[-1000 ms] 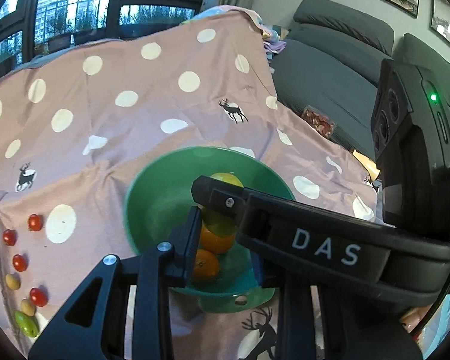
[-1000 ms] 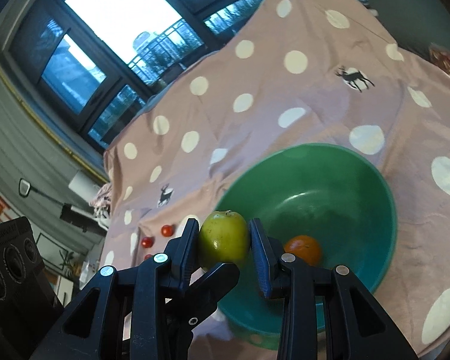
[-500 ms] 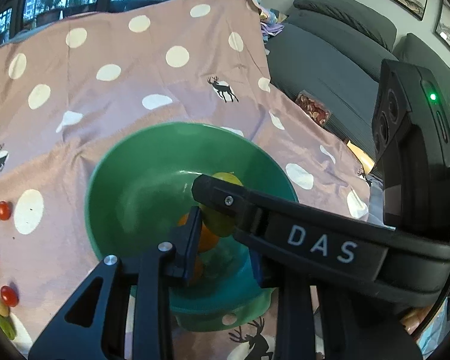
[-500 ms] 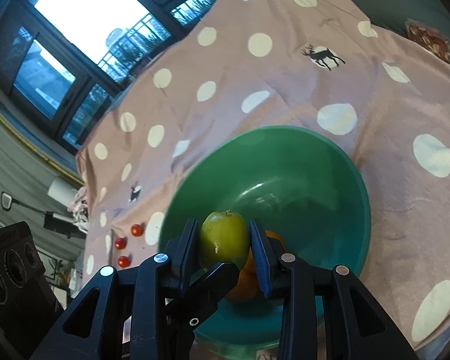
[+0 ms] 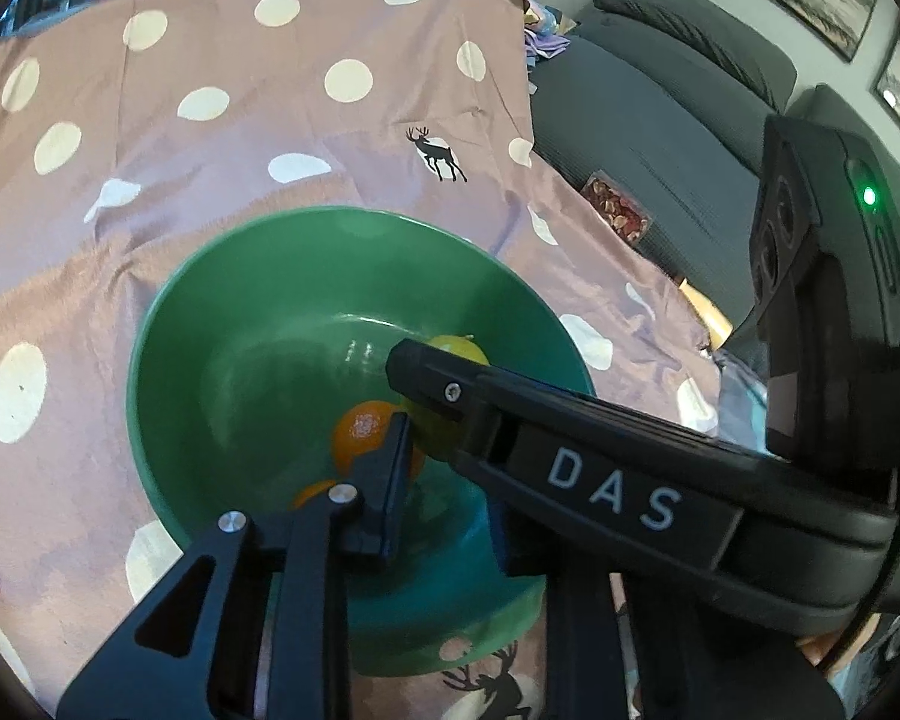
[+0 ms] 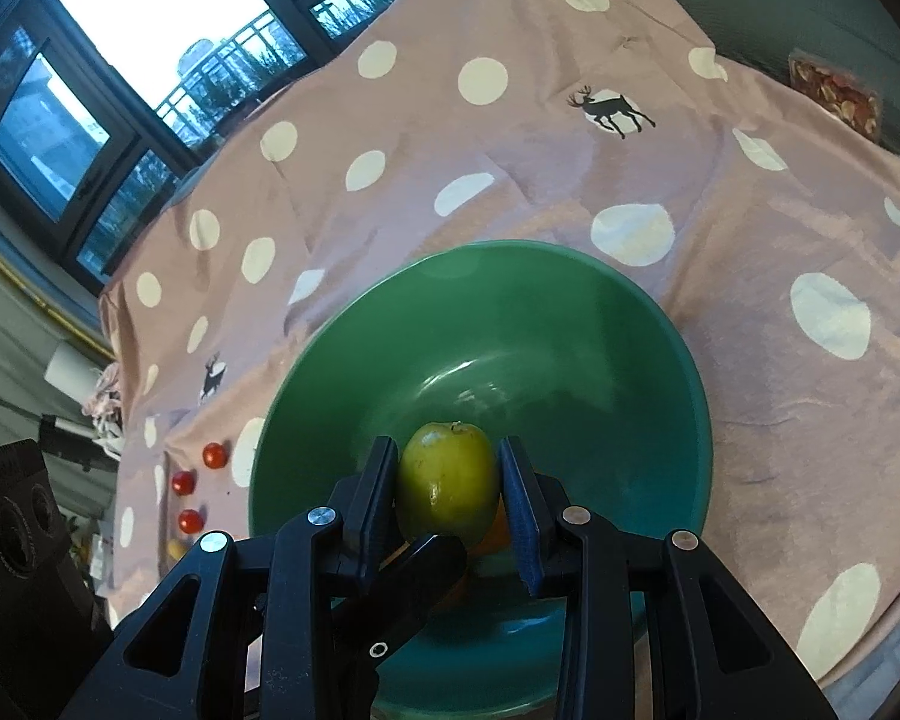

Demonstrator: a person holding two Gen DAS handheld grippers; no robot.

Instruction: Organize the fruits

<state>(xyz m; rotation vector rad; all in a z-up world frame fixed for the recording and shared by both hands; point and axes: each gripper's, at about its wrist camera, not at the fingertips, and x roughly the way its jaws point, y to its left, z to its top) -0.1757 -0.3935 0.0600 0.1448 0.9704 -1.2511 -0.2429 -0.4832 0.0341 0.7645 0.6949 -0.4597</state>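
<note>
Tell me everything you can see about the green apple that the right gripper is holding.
The small round yellow-green apple has smooth, glossy skin, a few pale specks and a short stem nub on top. It sits upright, clamped on both sides between the black fingers of the right gripper, low inside the deep green ceramic bowl on the dotted cloth. Orange fruit shows just behind and below it; whether they touch is unclear.

Both wrist views close above bowl (image 5: pixel 222 312)
</note>
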